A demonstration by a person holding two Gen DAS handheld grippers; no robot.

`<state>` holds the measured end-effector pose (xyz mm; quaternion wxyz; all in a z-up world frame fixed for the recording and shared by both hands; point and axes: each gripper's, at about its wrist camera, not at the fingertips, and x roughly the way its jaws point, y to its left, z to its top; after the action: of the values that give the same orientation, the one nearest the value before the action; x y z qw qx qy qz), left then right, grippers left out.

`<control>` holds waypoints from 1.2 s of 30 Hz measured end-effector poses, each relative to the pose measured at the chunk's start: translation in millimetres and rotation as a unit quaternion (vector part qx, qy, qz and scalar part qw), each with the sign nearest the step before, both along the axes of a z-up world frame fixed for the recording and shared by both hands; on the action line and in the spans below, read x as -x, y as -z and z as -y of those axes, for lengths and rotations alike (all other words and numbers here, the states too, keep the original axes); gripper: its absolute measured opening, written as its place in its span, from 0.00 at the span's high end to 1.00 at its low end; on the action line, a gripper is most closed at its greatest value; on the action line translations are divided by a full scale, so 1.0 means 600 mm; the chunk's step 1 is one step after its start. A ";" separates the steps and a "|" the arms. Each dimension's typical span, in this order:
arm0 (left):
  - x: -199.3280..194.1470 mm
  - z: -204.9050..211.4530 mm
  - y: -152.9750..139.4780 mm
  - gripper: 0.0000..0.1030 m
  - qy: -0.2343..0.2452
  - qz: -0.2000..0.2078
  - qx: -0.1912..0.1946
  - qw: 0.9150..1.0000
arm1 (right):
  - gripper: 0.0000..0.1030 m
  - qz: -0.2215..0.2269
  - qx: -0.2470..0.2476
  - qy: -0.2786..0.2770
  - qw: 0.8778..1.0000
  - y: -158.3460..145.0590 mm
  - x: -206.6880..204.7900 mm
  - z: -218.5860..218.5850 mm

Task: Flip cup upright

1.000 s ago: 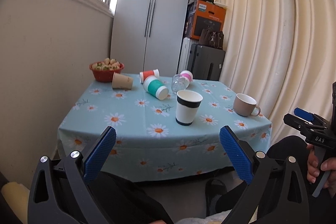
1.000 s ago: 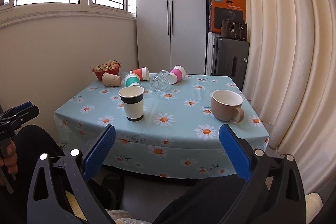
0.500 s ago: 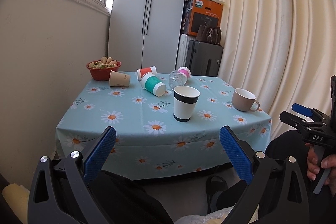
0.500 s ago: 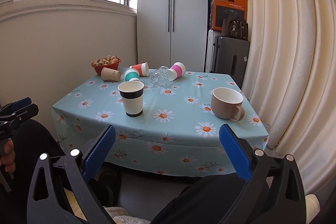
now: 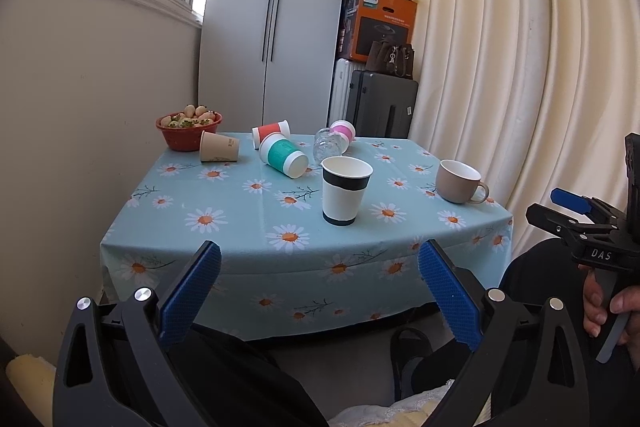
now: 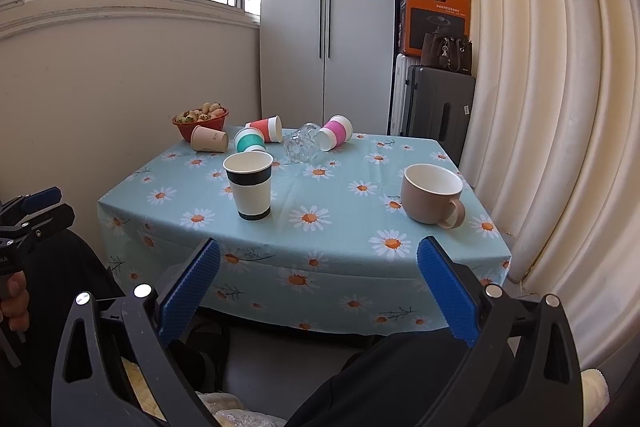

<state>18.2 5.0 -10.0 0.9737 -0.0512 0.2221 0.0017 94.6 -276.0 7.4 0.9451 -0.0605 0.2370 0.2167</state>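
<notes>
Several cups lie on their sides at the far end of the table: a tan paper cup (image 5: 219, 147), a teal-banded cup (image 5: 283, 155), a red-banded cup (image 5: 270, 131), a pink-banded cup (image 5: 343, 131) and a clear glass (image 5: 327, 147). A white cup with black bands (image 5: 345, 195) stands upright near the front, and so does a beige mug (image 5: 458, 181). My left gripper (image 5: 318, 299) is open and empty, held back from the table's front edge. My right gripper (image 6: 318, 297) is open and empty too, also short of the table.
A red bowl of food (image 5: 188, 131) stands at the far left corner by the wall. The table has a blue daisy cloth (image 5: 248, 219). Curtains (image 5: 520, 67) hang to the right; suitcases (image 5: 380, 107) and a cupboard (image 5: 272, 27) stand behind. My knees are below both grippers.
Both grippers have drawn back and tilted slightly, so the table sits a little further off in both views. Nothing on the table has moved.
</notes>
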 end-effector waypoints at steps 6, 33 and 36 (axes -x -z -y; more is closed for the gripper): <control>-0.002 -0.001 0.001 0.06 0.001 -0.002 -0.001 1.000 | 0.05 -0.004 -0.001 -0.001 1.000 0.001 -0.002 0.000; -0.007 0.004 0.003 0.06 -0.001 -0.011 0.000 1.000 | 0.05 -0.006 0.006 -0.001 1.000 0.007 -0.005 -0.001; -0.007 0.004 0.004 0.06 -0.001 -0.011 0.001 1.000 | 0.05 -0.006 0.007 -0.002 1.000 0.007 -0.005 -0.001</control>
<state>22.4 2.8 -12.4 0.9711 -0.0519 0.2331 0.0028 97.4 -275.3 3.2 0.9430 -0.0663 0.2438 0.2168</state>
